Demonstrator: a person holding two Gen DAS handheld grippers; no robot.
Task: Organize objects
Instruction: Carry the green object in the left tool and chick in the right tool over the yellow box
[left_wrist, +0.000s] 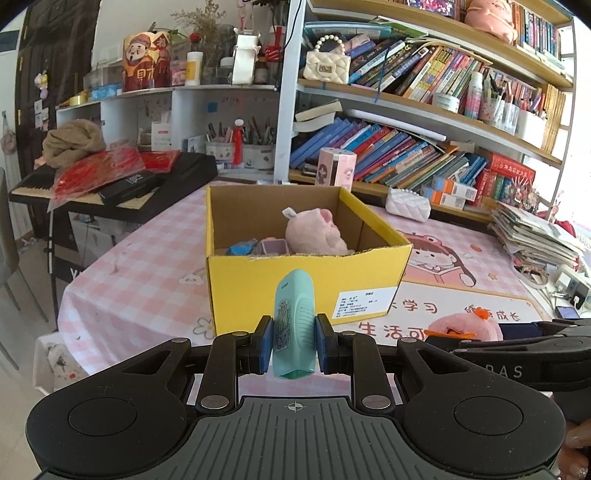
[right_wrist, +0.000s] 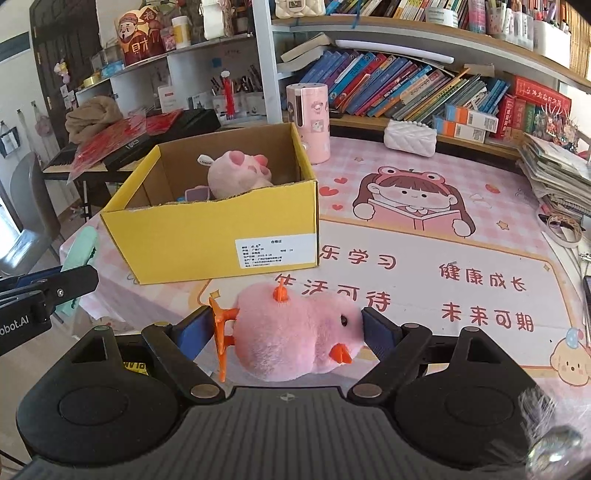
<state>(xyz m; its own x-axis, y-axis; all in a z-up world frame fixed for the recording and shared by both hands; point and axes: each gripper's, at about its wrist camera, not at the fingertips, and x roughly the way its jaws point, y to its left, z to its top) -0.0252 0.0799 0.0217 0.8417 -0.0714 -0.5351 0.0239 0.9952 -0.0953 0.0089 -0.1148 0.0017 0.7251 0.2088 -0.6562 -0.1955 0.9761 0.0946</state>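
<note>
A mint-green case (left_wrist: 294, 325) stands clamped upright in the left hand-held gripper (left_wrist: 294, 343), while the right hand-held gripper (right_wrist: 291, 332) grips a pink plush chick (right_wrist: 295, 336) sideways between its pads, both held above the tabletop (right_wrist: 424, 258). Just ahead of each sits the yellow cardboard box (left_wrist: 303, 280), already holding a pink plush pig (left_wrist: 314, 232) and a few small items. The job looks partly done: these two pieces are not yet in the box.
</note>
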